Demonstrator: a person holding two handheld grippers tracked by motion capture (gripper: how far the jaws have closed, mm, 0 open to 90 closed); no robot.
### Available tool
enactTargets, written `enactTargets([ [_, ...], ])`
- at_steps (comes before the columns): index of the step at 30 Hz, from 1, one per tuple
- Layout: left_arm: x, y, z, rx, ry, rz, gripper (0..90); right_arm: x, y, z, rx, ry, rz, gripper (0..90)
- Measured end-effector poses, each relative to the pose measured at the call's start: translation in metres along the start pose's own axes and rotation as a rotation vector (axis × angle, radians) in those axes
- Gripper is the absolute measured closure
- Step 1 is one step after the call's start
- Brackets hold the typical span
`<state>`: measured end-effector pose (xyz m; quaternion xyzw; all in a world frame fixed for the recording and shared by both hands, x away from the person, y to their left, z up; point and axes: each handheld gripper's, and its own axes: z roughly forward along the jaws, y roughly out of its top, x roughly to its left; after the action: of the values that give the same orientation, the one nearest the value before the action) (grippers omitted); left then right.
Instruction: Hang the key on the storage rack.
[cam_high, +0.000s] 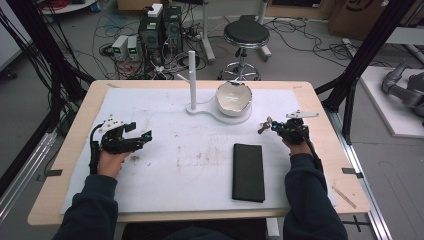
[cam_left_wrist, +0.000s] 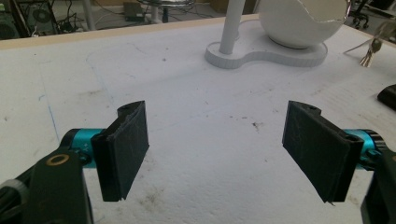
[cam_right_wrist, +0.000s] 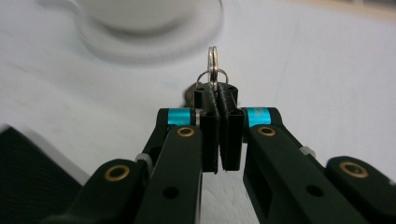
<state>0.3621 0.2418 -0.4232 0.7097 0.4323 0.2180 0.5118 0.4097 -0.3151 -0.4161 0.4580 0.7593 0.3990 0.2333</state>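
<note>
Right tool (cam_right_wrist: 218, 100) clamping a set of keys (cam_right_wrist: 213, 70), left tool (cam_left_wrist: 215, 149) idling wide open.

Right tool is sitting fully closed on the keys: the key ring is pinched between its pads and sticking up past the tips, with the rest of the bunch hanging just beyond. In the high view the right tool (cam_high: 272, 127) is holding the keys (cam_high: 264, 127) off the table (cam_high: 60, 200), at its right side, just right of the black case (cam_high: 248, 171) and in front of the white bowl (cam_high: 233, 96) on its stand (cam_high: 192, 80). Left tool (cam_high: 141, 134) is resting at the left side of the white mat (cam_high: 165, 165), jaws spread wide, nothing between the pads, well apart from the keys.
</note>
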Motion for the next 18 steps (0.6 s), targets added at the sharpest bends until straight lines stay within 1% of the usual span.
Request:
enactTargets([
  [1,0.0,0.0,0.0,0.0,0.0,0.0,22.5,0.0,0.0,0.0,0.0,0.0,0.0,89.0],
  [2,0.0,0.0,0.0,0.002,-0.001,0.0,22.5,0.003,0.005,-0.005,-0.025,0.006,-0.013,89.0],
  [3,0.0,0.0,0.0,-0.002,-0.003,0.0,22.5,0.007,0.012,-0.012,-0.061,0.025,-0.024,89.0],
  [4,0.0,0.0,0.0,-0.002,-0.003,0.0,22.5,0.009,0.015,-0.015,-0.085,0.036,-0.029,89.0],
  [5,0.0,0.0,0.0,-0.004,-0.004,0.001,22.5,0.009,0.015,-0.015,-0.085,0.036,-0.029,89.0],
  [6,0.0,0.0,0.0,-0.007,-0.002,-0.007,22.6,0.011,0.019,-0.018,-0.103,0.062,-0.028,89.0],
  [7,0.001,0.0,0.0,-0.004,0.0,-0.007,22.7,0.016,0.03,-0.023,-0.126,0.087,-0.045,89.0],
  [9,0.001,0.0,0.0,-0.005,-0.001,-0.008,22.7,0.022,0.042,-0.027,-0.155,0.124,-0.068,88.9],
  [13,0.0,0.0,0.0,-0.009,0.0,-0.006,23.2,0.039,0.071,-0.028,-0.178,0.177,-0.128,89.0],
  [14,0.0,0.0,0.0,-0.003,0.0,-0.002,23.2,0.043,0.079,-0.027,-0.178,0.186,-0.14,88.9],
  [18,-0.001,0.001,-0.001,-0.007,-0.001,0.007,23.2,0.058,0.106,-0.019,-0.179,0.232,-0.181,88.9],
])
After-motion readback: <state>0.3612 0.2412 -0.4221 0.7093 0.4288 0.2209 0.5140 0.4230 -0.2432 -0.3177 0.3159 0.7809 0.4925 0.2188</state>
